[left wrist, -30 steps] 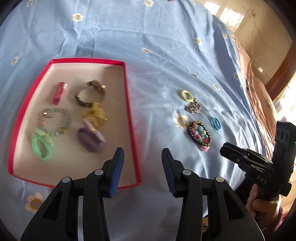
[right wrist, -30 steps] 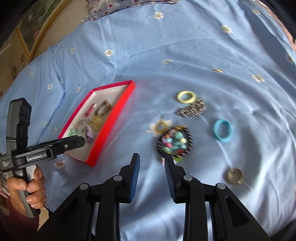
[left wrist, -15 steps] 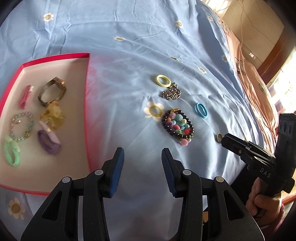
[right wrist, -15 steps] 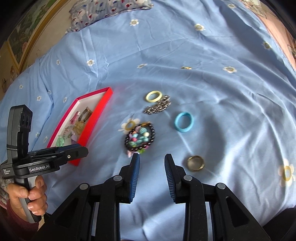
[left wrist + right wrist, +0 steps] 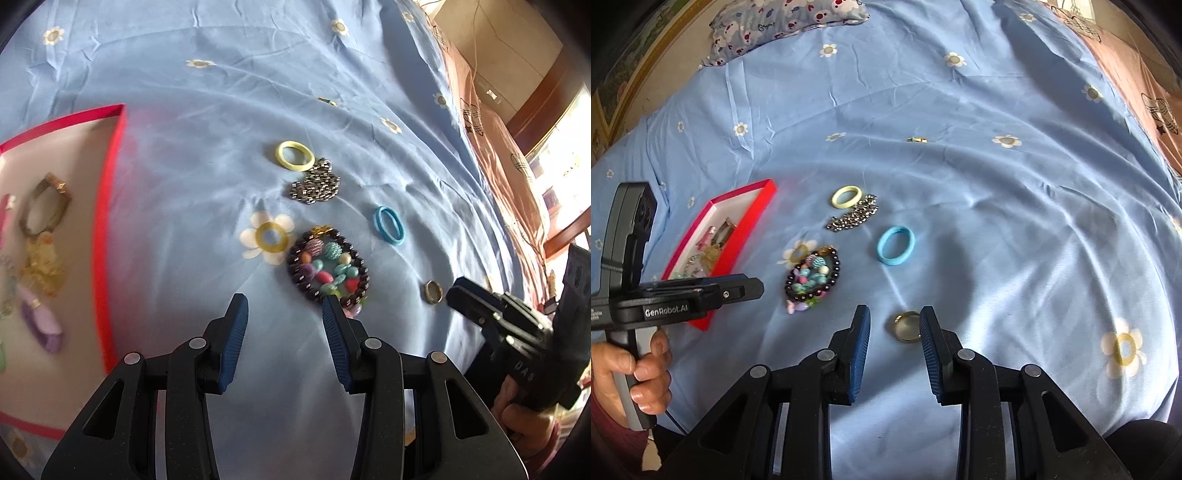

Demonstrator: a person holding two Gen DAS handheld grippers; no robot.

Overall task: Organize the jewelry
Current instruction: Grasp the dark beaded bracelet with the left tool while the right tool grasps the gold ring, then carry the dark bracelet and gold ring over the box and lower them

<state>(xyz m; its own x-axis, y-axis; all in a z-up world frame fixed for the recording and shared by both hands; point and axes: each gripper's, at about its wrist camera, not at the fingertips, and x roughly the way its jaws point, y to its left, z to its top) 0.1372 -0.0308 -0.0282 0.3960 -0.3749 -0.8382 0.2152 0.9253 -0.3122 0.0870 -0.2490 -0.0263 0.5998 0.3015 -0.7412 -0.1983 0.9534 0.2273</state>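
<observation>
A red-rimmed box (image 5: 105,206) at the left holds several pieces: a watch (image 5: 44,206), a yellow charm, a purple band. Loose on the blue sheet lie a yellow ring (image 5: 294,156), a silver chain (image 5: 316,186), a blue hair band (image 5: 388,224), a beaded bracelet pile (image 5: 328,269) and a small gold ring (image 5: 907,326). My left gripper (image 5: 284,332) is open just in front of the beaded pile. My right gripper (image 5: 894,343) is open with the gold ring between its fingertips, not touching.
The blue flowered sheet (image 5: 997,184) covers the whole bed. A patterned pillow (image 5: 783,26) lies at the far edge. A pink cover (image 5: 491,140) borders the sheet on the right. A small dark item (image 5: 916,140) lies farther back.
Both grippers moved right, away from the box toward the loose jewelry. The right gripper has closed in on the gold ring, which now sits between its open fingers.
</observation>
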